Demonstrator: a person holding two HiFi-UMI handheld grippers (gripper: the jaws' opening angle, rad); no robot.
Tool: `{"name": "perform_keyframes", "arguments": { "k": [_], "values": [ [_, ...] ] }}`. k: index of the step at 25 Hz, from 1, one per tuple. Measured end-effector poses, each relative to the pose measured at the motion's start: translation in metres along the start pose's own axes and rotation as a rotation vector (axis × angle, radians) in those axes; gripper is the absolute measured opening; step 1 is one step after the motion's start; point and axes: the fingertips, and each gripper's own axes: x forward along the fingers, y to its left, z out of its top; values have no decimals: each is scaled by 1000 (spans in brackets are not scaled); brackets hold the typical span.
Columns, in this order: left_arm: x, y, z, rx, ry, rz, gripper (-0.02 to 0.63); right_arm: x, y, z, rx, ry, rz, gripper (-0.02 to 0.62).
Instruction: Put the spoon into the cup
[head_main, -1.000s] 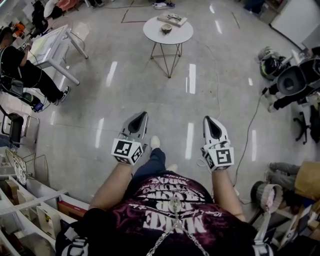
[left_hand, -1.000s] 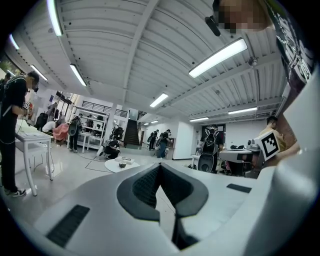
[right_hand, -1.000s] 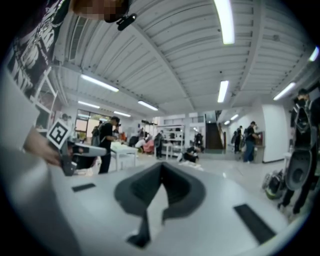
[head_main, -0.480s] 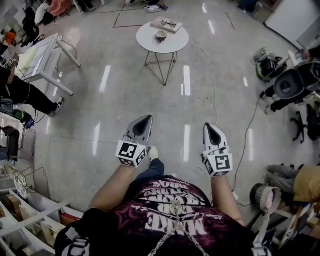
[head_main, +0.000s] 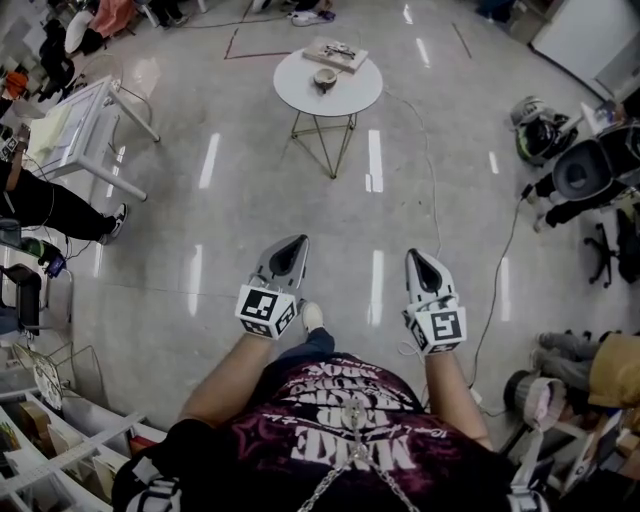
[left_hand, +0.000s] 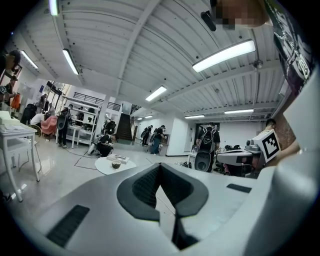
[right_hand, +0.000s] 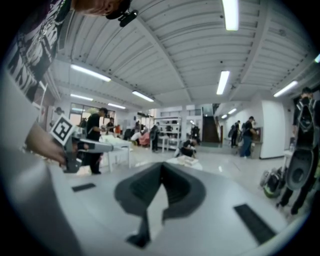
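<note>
A small round white table (head_main: 300, 90) stands far ahead on the shiny floor. On it are a small cup (head_main: 325, 78) and a flat wooden board (head_main: 335, 53) with small items; I cannot make out a spoon. Both grippers are held out at waist height, well short of the table. My left gripper (head_main: 297, 241) is shut and empty, and so is my right gripper (head_main: 413, 254). In the left gripper view, the cup (left_hand: 116, 164) shows far off beyond the closed left gripper (left_hand: 160, 166). In the right gripper view, the board (right_hand: 186, 161) sits far beyond the closed right gripper (right_hand: 161, 165).
A white desk (head_main: 95, 100) and a seated person (head_main: 35, 200) are at the left. A cable (head_main: 432, 170) runs across the floor right of the table. Black equipment (head_main: 590, 170) and bags stand at the right, shelves (head_main: 60, 440) at the lower left.
The person has stepped forward. The round table now sits a little lower and larger in the head view. Both grippers stay shut and side by side.
</note>
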Motion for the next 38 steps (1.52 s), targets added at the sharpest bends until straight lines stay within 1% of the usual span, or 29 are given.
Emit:
{"name": "perform_keyframes", "arguments": {
  "k": [6,13,17,23,29,38],
  "values": [
    [9,28,5,6,-6,5,25,30,5,4,5,15,19,29],
    [27,60,31,7,-36,-6,26,64,9,16,13,27,40,29],
    [33,67,42,-2,-52,-1,26,71,14,24,-6,28,41,29],
    [45,72,33,-14,-32,7,26,85,7,25,-21,30,42,29],
    [61,87,32,-19,-31,47,26,103,-18,23,-3,36,18,29],
    [85,101,20,-35,3,86,25,134,-42,18,17,57,39,29]
  ]
}}
